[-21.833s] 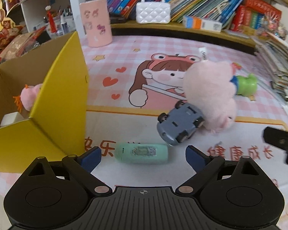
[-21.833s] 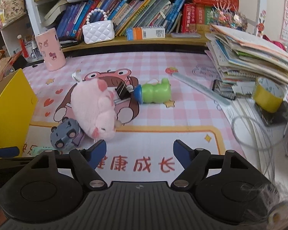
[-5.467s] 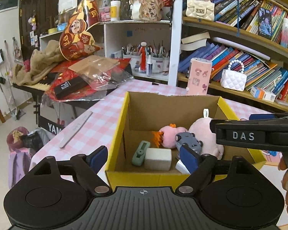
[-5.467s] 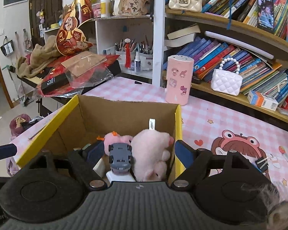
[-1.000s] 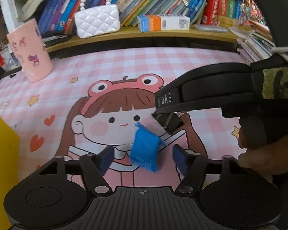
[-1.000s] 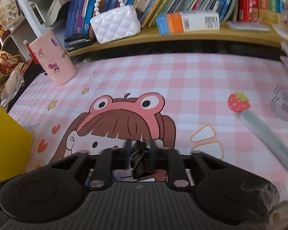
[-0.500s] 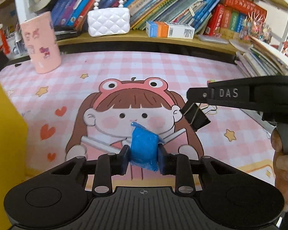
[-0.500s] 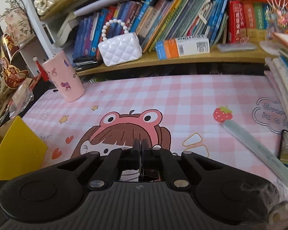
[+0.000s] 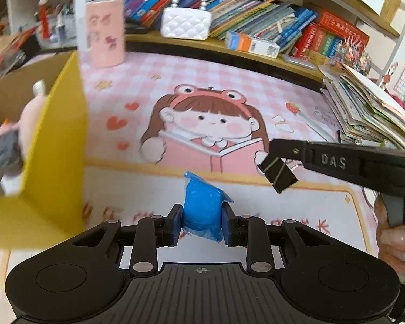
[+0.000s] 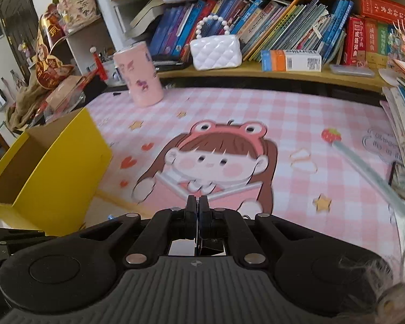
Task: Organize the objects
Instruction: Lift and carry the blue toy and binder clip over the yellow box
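My left gripper (image 9: 201, 220) is shut on a blue wrapped packet (image 9: 202, 210) and holds it above the mat. My right gripper (image 10: 198, 210) is shut on a black binder clip (image 9: 276, 172); in the left wrist view the clip hangs from its fingertips to the right of the packet. The yellow cardboard box (image 9: 56, 145) stands at the left, also seen in the right wrist view (image 10: 56, 172). Inside it I see a pink plush (image 9: 31, 116) and a grey toy car (image 9: 6, 151), both blurred.
A pink cartoon mat (image 10: 229, 135) covers the table. A pink cup (image 10: 139, 85), a white quilted purse (image 10: 216, 51) and a shelf of books (image 10: 283, 35) stand at the back. A stack of books (image 9: 370, 108) and a ruler (image 10: 364, 167) lie at the right.
Both grippers have lifted and moved left toward the yellow box, each still holding its object. The box has come into fuller view at the left.
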`<state>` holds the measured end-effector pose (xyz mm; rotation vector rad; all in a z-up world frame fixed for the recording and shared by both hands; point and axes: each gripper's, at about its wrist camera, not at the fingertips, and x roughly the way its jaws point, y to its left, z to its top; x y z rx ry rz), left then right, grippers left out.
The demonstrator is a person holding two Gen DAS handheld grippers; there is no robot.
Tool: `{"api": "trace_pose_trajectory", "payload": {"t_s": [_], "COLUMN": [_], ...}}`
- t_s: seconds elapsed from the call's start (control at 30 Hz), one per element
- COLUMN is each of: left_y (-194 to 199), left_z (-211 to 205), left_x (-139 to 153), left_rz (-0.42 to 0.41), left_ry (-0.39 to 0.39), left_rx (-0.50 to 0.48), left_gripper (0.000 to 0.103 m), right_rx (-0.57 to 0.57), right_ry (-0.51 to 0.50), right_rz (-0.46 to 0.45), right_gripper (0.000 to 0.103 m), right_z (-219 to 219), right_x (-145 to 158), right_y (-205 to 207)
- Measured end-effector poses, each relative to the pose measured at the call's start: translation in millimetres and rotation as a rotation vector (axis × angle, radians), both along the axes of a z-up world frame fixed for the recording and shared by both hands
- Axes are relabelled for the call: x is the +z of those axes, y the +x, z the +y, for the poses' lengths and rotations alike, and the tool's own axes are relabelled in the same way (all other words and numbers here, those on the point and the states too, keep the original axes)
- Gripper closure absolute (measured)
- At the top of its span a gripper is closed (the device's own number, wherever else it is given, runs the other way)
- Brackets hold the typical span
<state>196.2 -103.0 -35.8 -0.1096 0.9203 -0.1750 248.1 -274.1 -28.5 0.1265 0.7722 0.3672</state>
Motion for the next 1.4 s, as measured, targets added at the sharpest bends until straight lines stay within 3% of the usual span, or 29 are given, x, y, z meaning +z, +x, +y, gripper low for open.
{"api": "trace_pose_trajectory", "payload": {"t_s": [0.3,0.73,1.0,1.4], "left_y": [-40,-101,-142,-194], "left_z": [32,103,158,229], "left_x": [15,15,13,24], "left_rz": [-0.068,-0.067,-0.048,-0.1], "left_ry": [-0.006,-0.056,-0.072,-0.053], "left_rx": [-0.008,0.004,0.055,0.161], "left_gripper": [0.075,0.075,0.075,0.075], "right_rx": [-0.035,-0.034,0.016,0.122], "right_ry": [-0.052,-0.105,-0.111,-0.096], "right_rz": [0.008,0.01,0.035,0.02], "right_gripper": [0.101,0.101,0.101,0.101], "right_z": [36,110,167,245], "right_x": [9,17,13,14], "right_y": [-54,-132,-172,-208]}}
